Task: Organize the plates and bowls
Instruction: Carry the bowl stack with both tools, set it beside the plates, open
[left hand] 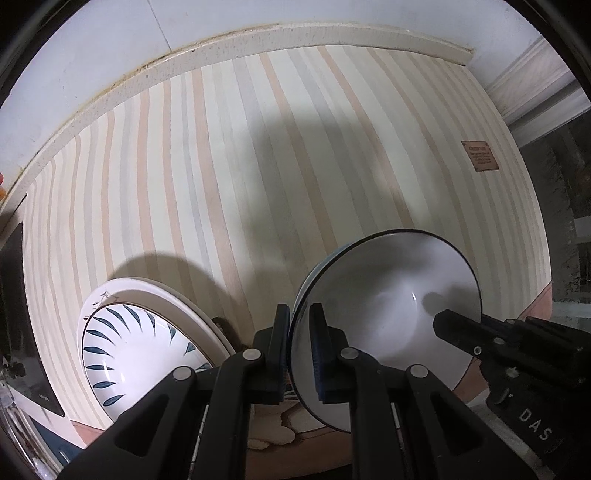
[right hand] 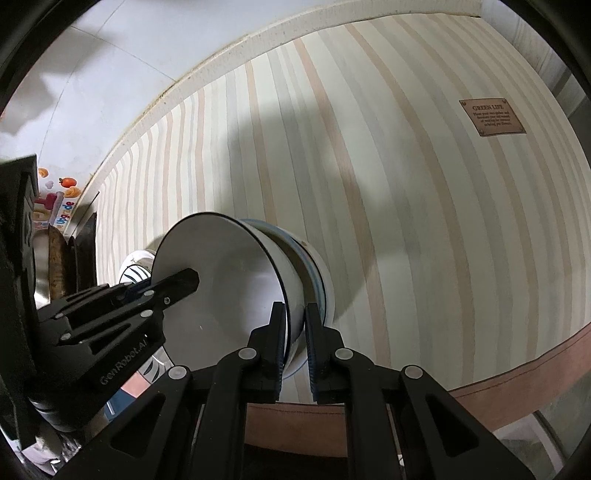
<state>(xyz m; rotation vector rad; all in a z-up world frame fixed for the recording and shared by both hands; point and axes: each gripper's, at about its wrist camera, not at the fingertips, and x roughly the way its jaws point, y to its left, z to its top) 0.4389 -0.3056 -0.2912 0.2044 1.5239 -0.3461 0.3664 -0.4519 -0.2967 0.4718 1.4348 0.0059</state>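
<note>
Over striped mat (left hand: pixel 258 166), both tools grip nested bowls' (left hand: pixel 388 314) rims.

Striped cloth (left hand: pixel 258 166) in cream, peach and grey covers the counter, with a little brown sewn-on label (right hand: pixel 493 117) reading "Green Life". Pale speckled backsplash edge (left hand: pixel 295 35) behind, colorful stickers (right hand: pixel 62 195) on the left wall.

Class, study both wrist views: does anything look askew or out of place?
Yes: the white bowl is tipped steeply, its rim pinched by both the left gripper and right gripper, not sitting flat on the striped mat.
</note>
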